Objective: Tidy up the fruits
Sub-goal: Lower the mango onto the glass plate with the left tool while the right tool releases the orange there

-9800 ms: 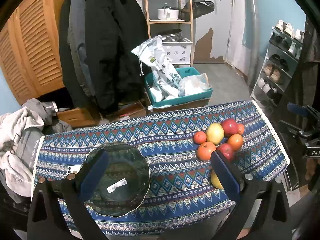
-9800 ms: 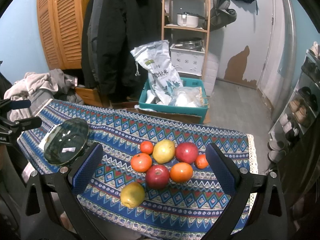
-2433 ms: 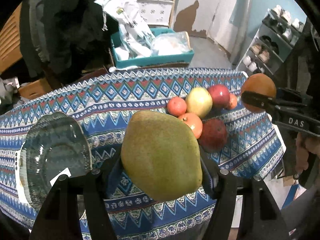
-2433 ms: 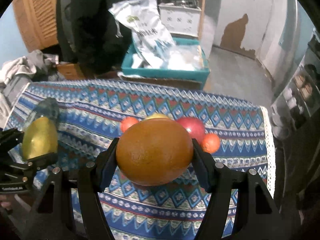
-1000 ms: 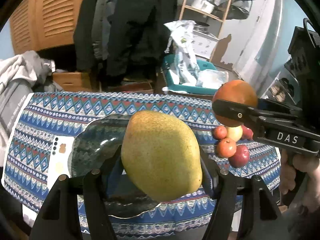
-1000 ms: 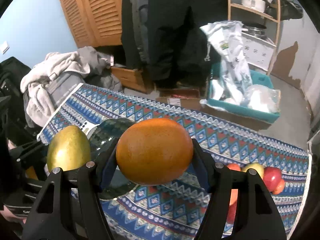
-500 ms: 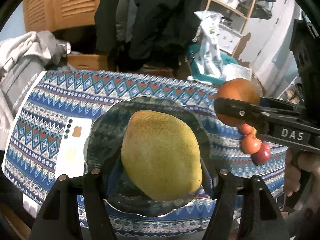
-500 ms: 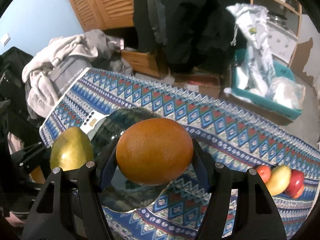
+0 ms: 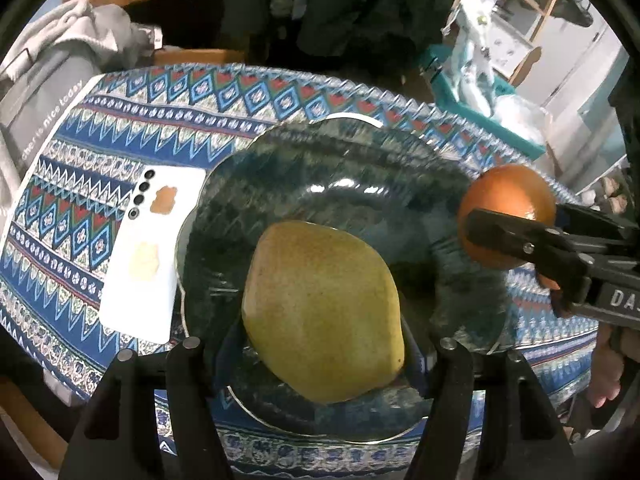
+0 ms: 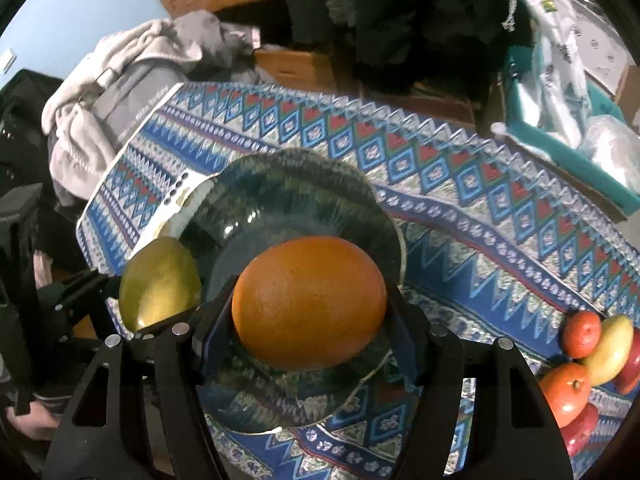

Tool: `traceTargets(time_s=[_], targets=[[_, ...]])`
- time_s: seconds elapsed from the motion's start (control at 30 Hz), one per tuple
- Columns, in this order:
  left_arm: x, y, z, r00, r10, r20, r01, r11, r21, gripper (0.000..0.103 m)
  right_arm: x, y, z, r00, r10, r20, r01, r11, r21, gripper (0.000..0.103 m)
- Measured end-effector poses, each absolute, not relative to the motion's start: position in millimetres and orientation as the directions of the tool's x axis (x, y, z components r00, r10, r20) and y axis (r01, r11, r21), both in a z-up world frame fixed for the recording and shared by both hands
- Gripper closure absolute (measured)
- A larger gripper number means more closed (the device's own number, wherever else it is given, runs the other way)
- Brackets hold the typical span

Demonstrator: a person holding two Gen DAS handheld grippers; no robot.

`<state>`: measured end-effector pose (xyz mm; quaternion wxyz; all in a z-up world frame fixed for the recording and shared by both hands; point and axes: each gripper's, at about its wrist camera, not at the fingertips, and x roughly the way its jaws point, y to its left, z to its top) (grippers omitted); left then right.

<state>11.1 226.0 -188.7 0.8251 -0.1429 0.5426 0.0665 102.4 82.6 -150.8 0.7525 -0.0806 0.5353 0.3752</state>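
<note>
My left gripper is shut on a yellow-green pear and holds it over the near part of the dark green glass plate. My right gripper is shut on an orange and holds it over the same plate. The pear also shows in the right wrist view, and the orange shows in the left wrist view at the plate's right rim. Whether either fruit touches the plate I cannot tell.
A white phone lies face down left of the plate on the patterned tablecloth. Several loose fruits lie at the table's right end. Clothes are piled left of the table; a teal bin stands behind it.
Both grippers have moved closer to the plate and lower, each still holding its fruit. The plate now fills more of both views.
</note>
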Motion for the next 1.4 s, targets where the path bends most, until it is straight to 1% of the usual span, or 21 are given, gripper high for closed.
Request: traceTargets(time_s=[0.27,0.5,0.57,0.67,0.83,0.9,1.0,1.17,1.4], targets=[[8,231,-209,0.352,-0.062,-0.934,-0.279,0.945,-0.168,0.034,100,87,-174,0.102,0.447,-0.889,-0.651,0.706,0.28,0.035],[9,236,-225,0.298,-0.109,-0.948,-0.307,0.93,-0.203,0.034,99,85,-177,0.087,0.453,-0.887,-0.651,0.7,0.294,0.035],[8,235,-227,0.29,-0.112,-0.95,-0.303,0.931,-0.202,0.034,100,86,-181,0.061,0.456,-0.888,-0.642,0.699,0.315,0.035],[9,229,-228,0.276,-0.094,-0.957,-0.285,0.942,-0.175,0.034,96,89,-186,0.052,0.446,-0.893,-0.65,0.694,0.309,0.035],[9,226,-220,0.308,-0.095,-0.947,-0.271,0.945,-0.183,0.033,91,92,-190,0.053,0.434,-0.899,-0.664,0.688,0.293,0.033],[7,228,-217,0.309,-0.089,-0.947,-0.278,0.943,-0.18,0.031,95,89,-190,0.023,0.471,-0.882,-0.638,0.686,0.349,0.031],[5,230,-213,0.313,-0.093,-0.945,-0.283,0.941,-0.187,0.031,98,83,-186,0.025,0.497,-0.867,-0.611,0.694,0.381,0.03],[2,227,-198,0.342,-0.088,-0.936,-0.28,0.941,-0.19,0.031,99,74,-171,0.072,0.526,-0.847,-0.596,0.704,0.387,0.025],[3,213,-171,0.389,-0.084,-0.917,-0.236,0.953,-0.188,0.029,96,54,-140,0.171,0.521,-0.836,-0.584,0.737,0.34,0.024]])
